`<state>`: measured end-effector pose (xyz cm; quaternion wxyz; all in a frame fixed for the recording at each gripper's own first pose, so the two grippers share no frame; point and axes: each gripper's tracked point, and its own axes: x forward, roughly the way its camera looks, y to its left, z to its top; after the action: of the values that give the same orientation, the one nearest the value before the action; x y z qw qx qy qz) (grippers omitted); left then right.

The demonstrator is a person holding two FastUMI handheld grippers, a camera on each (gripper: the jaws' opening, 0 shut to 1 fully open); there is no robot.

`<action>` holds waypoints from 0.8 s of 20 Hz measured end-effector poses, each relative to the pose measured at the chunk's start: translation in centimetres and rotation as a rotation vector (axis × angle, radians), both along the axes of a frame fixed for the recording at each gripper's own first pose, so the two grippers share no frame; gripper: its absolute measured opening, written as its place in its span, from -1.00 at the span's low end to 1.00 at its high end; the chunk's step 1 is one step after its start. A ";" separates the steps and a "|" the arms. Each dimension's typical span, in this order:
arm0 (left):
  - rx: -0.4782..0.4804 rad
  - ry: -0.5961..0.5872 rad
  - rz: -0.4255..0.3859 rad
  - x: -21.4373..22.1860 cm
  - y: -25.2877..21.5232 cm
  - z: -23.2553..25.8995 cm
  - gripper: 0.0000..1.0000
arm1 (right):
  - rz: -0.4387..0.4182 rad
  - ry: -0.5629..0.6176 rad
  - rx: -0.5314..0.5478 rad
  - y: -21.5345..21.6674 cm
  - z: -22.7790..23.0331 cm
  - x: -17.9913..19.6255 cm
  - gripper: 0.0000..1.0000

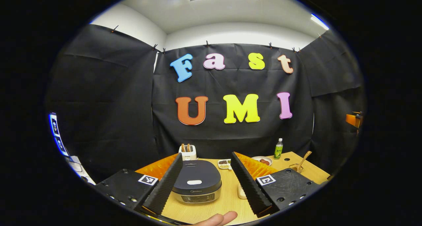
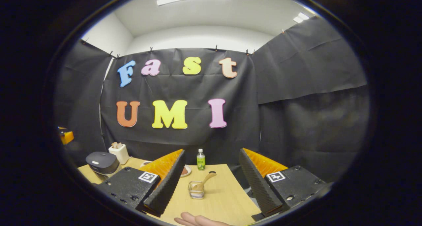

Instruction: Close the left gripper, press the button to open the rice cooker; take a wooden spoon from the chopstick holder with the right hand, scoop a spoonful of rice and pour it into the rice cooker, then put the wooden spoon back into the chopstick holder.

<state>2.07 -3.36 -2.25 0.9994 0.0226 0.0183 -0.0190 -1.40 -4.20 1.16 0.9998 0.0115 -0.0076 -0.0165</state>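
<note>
In the left gripper view, the left hand-held gripper point(image 1: 207, 181) is held open at the bottom of the frame, nothing between its fingers. Framed in the gap between them, low centre, a dark round rice cooker with a silver base point(image 1: 197, 185) is seen on the light wooden table point(image 1: 227, 203), its lid down. Behind it, a white toaster point(image 1: 187, 152) holds two brown slices. A small tray point(image 1: 225, 164), a white plate with reddish food point(image 1: 262, 160) and a green-labelled bottle point(image 1: 279, 149) are set further right. A fingertip point(image 1: 217, 218) is cut off at the bottom edge.

In the right gripper view, the right hand-held gripper point(image 2: 211, 183) is likewise spread wide and empty. Between its fingers, low centre, a small wire chopstick holder point(image 2: 196, 190) is seen with a wooden spoon point(image 2: 205, 181) leaning in it, handle tilted to the upper right. The tray's contents are too small to make out.
</note>
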 end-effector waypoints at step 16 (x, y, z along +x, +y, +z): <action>-0.041 0.313 0.066 7.1 1.6 -9.8 -1.00 | 0.018 0.021 0.010 -0.9 -2.6 1.2 1.00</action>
<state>9.18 -1.71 -12.04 0.9847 -0.0017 0.1741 0.0104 -0.25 -5.13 -1.41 0.9998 0.0166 0.0029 -0.0076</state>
